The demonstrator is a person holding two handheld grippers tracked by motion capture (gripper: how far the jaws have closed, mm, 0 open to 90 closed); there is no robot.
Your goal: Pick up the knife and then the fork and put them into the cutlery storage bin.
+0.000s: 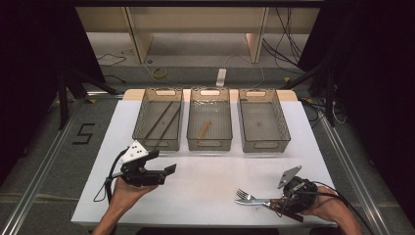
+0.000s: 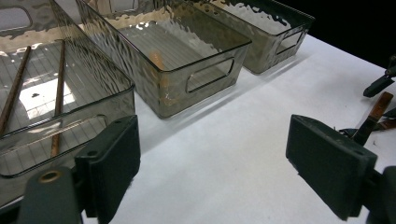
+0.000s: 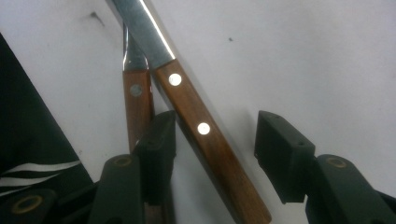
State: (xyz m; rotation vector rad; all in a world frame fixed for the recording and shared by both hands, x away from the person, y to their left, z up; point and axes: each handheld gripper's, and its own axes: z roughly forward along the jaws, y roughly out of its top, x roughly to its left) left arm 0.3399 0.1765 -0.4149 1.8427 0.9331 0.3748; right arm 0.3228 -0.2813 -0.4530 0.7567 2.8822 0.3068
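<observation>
Cutlery lies at the table's (image 1: 205, 191) near right edge: my right gripper (image 3: 215, 140) straddles the knife handle (image 3: 212, 154), jaws apart and not yet pressing, with the fork handle (image 3: 137, 105) crowding just beside one jaw. My left gripper (image 1: 166, 169) hovers open near three bins (image 1: 210, 120), which hold what I think are chopsticks (image 2: 58, 88).

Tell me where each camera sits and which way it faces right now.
High view: above the near table edge, facing forward and down at three bins; both forearms, left gripper, right gripper.
Left gripper view: between its open jaws, facing the bins.
Right gripper view: low over the table, jaws astride a wooden knife handle.
Shared: high and right gripper views show the fork.
</observation>
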